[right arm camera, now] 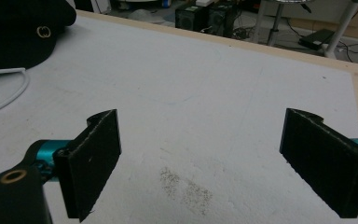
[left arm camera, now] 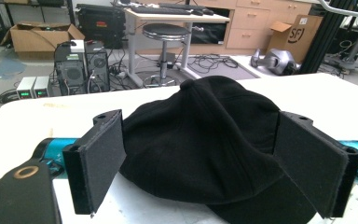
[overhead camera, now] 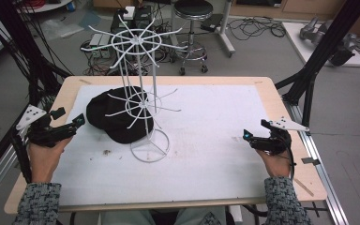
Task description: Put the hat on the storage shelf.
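Behind your table (overhead camera: 215, 84) lies a cluttered workshop floor with a stool (overhead camera: 193, 18), computer boxes and loose cables. Your work surface is a white mat (overhead camera: 215, 140) on the wooden top. On it stands a tall white wire rack (overhead camera: 143, 93) with spoked hooks at two heights, its ring base sitting on the mat.

Just left of that base, partly behind the wires, lies a black cap (left arm camera: 200, 140), crown up. Judge it light and soft: the fabric crown will likely dent under any squeeze, while the brim is probably stiffer and gives you the firmer hold. From the left gripper view, the brim seems to point toward you, though the dark cloth makes the edge hard to read.

Your left gripper (left arm camera: 205, 163) sits just beside the cap, jaws spread wide with the crown framed between them, not pinching it. Your right gripper (right arm camera: 205, 158) hangs well apart over bare mat, jaws also spread, holding nothing.
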`<state>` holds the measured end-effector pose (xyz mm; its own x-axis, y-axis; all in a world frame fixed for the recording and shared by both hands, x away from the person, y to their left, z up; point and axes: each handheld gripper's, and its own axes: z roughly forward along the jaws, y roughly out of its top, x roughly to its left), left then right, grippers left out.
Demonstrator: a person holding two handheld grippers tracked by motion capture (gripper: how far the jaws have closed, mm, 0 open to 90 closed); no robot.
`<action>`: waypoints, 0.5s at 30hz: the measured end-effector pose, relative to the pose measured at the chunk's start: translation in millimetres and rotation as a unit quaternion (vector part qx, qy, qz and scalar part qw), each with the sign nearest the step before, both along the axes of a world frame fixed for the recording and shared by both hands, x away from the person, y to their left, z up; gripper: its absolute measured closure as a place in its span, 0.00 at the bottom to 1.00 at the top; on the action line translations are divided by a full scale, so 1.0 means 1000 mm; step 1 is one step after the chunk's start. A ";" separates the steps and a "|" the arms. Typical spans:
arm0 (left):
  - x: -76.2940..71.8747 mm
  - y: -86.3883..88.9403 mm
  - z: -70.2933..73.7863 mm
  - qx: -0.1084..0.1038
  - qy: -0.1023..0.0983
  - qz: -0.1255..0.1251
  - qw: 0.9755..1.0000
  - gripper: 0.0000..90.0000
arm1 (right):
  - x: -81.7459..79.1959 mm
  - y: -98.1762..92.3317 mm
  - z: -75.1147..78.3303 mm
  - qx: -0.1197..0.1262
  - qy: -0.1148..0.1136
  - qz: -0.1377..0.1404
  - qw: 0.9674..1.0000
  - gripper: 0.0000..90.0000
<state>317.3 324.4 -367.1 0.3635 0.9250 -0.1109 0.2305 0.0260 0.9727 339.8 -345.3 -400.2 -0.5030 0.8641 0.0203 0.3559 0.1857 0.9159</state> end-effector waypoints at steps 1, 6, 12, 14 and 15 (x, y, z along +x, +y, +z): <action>0.000 0.001 0.000 0.000 -0.001 0.000 1.000 0.19 | 0.000 0.000 0.000 -0.001 -0.001 0.000 1.000 0.13; 0.001 0.000 -0.001 -0.002 -0.002 -0.004 1.000 0.20 | 0.000 0.000 0.000 -0.003 0.001 -0.004 1.000 0.13; 0.007 -0.004 -0.001 0.004 -0.001 -0.013 1.000 0.21 | -0.001 -0.002 0.000 -0.007 -0.001 -0.006 1.000 0.13; 0.012 -0.006 -0.001 0.010 -0.002 -0.015 1.000 0.21 | -0.001 -0.002 0.000 -0.004 -0.001 -0.007 1.000 0.13; 0.012 -0.006 -0.001 0.010 -0.002 -0.015 1.000 0.21 | -0.001 -0.002 0.000 -0.004 -0.001 -0.007 1.000 0.13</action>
